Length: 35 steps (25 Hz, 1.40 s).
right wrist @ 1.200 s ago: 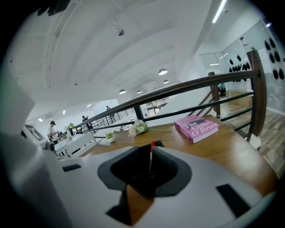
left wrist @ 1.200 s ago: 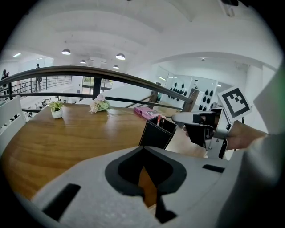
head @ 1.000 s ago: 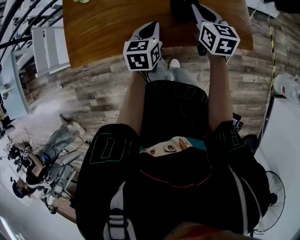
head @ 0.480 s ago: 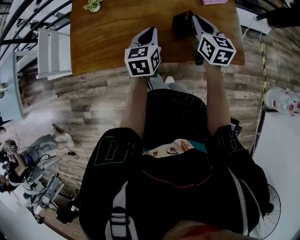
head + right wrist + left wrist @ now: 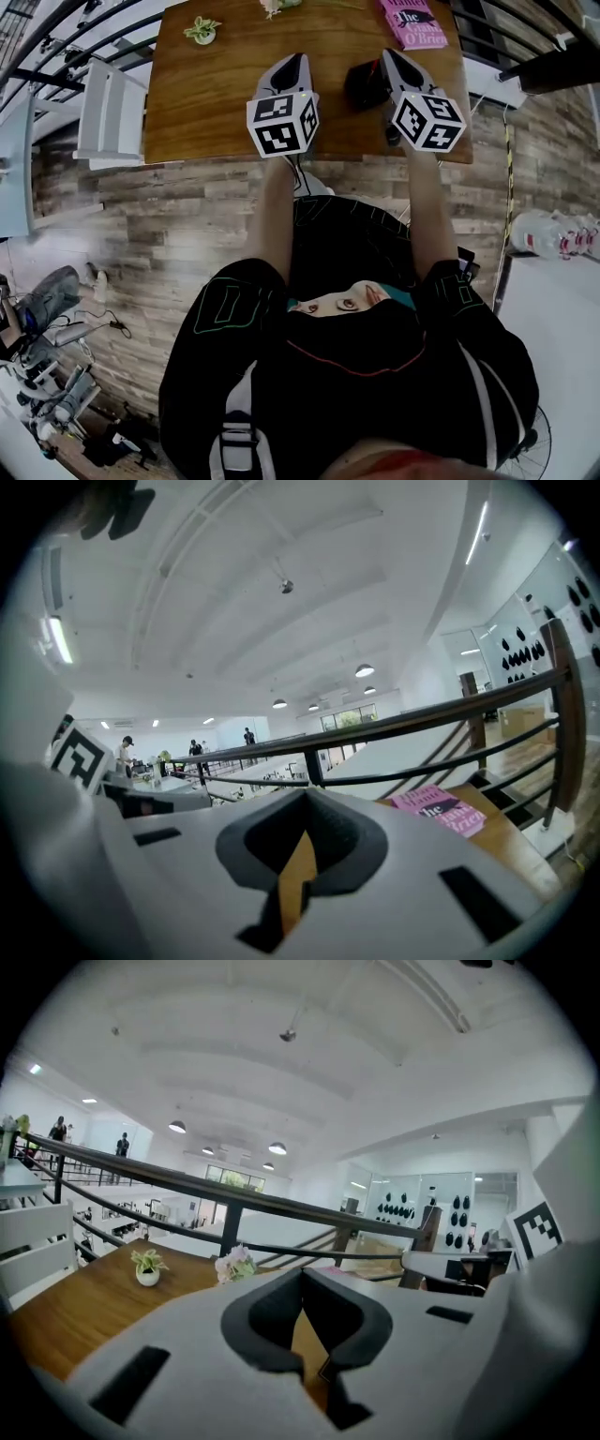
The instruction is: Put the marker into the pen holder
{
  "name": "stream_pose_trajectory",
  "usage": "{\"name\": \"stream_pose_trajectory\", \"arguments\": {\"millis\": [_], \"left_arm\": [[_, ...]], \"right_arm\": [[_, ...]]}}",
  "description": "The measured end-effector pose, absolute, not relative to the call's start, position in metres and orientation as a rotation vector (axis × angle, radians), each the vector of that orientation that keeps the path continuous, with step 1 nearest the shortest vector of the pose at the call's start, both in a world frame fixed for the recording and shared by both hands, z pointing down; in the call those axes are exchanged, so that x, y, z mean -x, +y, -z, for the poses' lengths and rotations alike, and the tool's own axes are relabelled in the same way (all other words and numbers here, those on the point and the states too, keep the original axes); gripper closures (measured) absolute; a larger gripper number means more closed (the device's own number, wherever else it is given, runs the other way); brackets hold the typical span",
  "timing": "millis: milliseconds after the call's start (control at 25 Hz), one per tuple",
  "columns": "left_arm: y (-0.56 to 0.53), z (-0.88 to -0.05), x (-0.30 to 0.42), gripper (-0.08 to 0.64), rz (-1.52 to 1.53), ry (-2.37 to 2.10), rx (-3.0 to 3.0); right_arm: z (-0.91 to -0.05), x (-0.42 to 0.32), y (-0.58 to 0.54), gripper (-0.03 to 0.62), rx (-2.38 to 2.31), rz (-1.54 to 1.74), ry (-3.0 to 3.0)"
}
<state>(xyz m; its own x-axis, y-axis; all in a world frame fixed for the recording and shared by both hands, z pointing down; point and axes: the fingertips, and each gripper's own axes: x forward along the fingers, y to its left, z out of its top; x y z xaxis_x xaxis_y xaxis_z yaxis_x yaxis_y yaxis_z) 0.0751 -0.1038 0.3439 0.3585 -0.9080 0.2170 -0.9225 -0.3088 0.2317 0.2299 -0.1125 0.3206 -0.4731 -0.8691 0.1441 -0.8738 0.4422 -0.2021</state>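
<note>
A black pen holder stands on the wooden table, near its front right. I cannot make out a marker in any view. My left gripper hangs over the table's front middle, left of the holder; its jaws meet at the tip with nothing between them. My right gripper is just right of the holder and partly covers it, also shut and empty. Both gripper views look level, out across the table to a railing.
A pink book lies at the table's far right. A small potted plant and a bunch of flowers stand along the far edge. A white chair is left of the table. A dark railing runs behind.
The head view has shifted so more of the table shows; the plant and book have come into sight. Both grippers hold much the same place over the front edge, still shut.
</note>
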Motion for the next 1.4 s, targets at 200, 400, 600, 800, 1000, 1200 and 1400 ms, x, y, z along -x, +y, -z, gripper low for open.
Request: {"name": "stream_pose_trajectory", "arguments": {"millis": [200, 400, 600, 800, 1000, 1200, 1400], "left_arm": [[-0.116, -0.313, -0.069, 0.551, 0.018, -1.644, -2.334], [-0.130, -0.277, -0.059, 0.551, 0.074, -1.779, -2.347], [-0.136, -0.247, -0.060, 0.552, 0.087, -1.853, -2.403], [-0.137, -0.233, -0.059, 0.552, 0.092, -1.902, -2.437], [-0.134, -0.232, -0.059, 0.551, 0.070, -1.907, -2.468], [-0.131, -0.239, -0.060, 0.551, 0.051, -1.893, -2.478], [-0.131, -0.250, -0.062, 0.551, 0.026, -1.913, -2.450]], "right_arm": [[-0.282, -0.230, -0.118, 0.589, -1.612, -0.295, -2.740], [-0.255, -0.235, -0.125, 0.589, -1.636, -0.213, -2.750], [-0.238, -0.243, -0.127, 0.589, -1.678, -0.123, -2.724], [-0.225, -0.247, -0.129, 0.589, -1.705, -0.081, -2.732], [-0.226, -0.243, -0.128, 0.589, -1.705, -0.065, -2.727], [-0.232, -0.241, -0.124, 0.589, -1.701, -0.042, -2.705], [-0.236, -0.245, -0.123, 0.589, -1.710, -0.033, -2.690]]}}
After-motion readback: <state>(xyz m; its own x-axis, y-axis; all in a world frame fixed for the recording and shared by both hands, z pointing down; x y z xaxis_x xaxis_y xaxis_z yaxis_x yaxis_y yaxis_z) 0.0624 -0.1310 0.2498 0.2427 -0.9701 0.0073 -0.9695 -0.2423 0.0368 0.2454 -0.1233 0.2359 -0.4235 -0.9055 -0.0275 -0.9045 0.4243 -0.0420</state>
